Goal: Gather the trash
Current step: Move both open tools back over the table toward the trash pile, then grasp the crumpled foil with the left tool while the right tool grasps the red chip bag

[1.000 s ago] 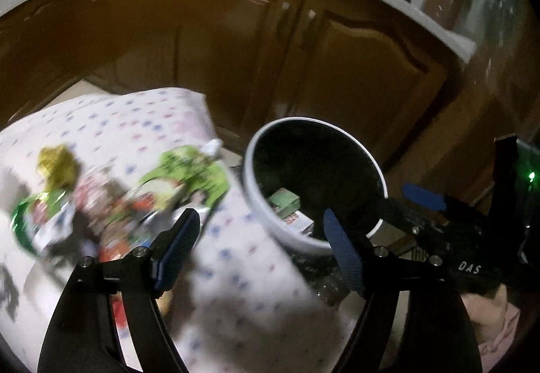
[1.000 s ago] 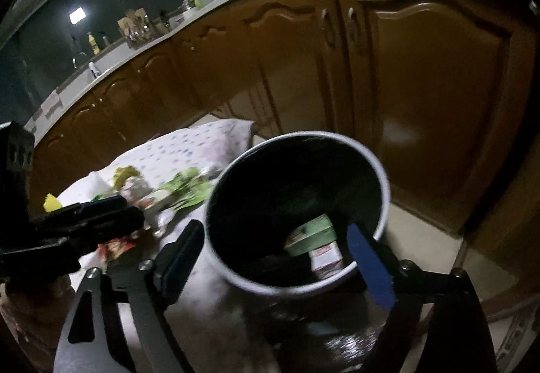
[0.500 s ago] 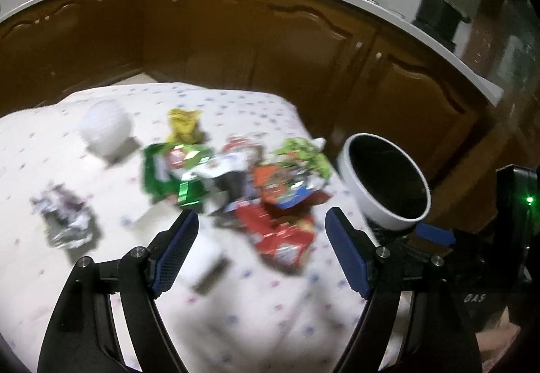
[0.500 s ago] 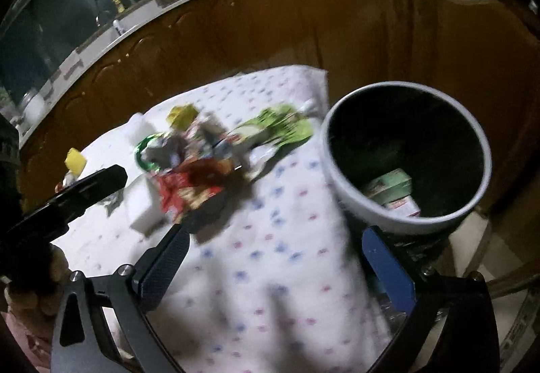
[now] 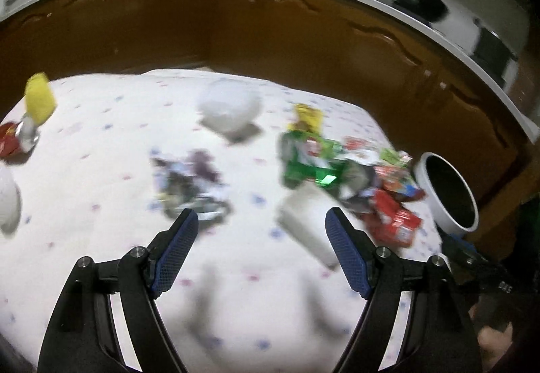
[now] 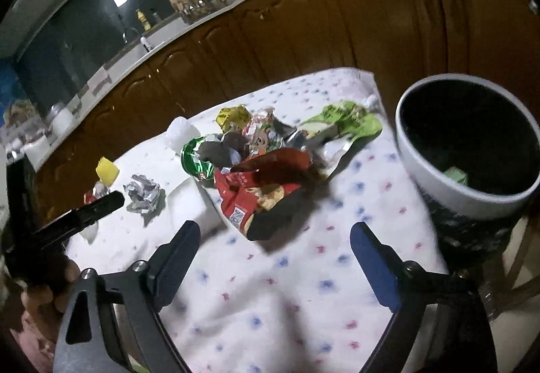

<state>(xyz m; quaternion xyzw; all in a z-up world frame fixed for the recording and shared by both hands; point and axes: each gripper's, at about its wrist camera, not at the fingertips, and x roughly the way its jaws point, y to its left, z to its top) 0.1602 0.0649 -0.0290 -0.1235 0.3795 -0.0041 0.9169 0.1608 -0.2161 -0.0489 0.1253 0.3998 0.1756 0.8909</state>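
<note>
A pile of snack wrappers lies on the dotted tablecloth point(image 6: 270, 288): a red packet point(image 6: 256, 184), a green packet point(image 6: 195, 153) and a light green one point(image 6: 351, 120). A crumpled foil ball point(image 6: 141, 192) and a white box point(image 6: 192, 204) lie left of it. The white bin point(image 6: 469, 150) with a dark inside stands at the table's right edge; it also shows in the left wrist view point(image 5: 449, 194). My left gripper point(image 5: 260, 251) is open and empty above the cloth, near the foil ball point(image 5: 192, 184) and white box point(image 5: 303, 224). My right gripper point(image 6: 273, 261) is open and empty, short of the red packet.
A white crumpled ball point(image 5: 229, 109), a yellow piece point(image 5: 38, 99) and a red wrapper point(image 5: 10, 140) lie farther left. Brown cabinets point(image 6: 371, 18) run behind the table. The left gripper's body point(image 6: 67, 221) shows at the right wrist view's left.
Both grippers have swung left and back from the bin toward the table. The bin went from centre view to the right edge, and the trash pile came into view.
</note>
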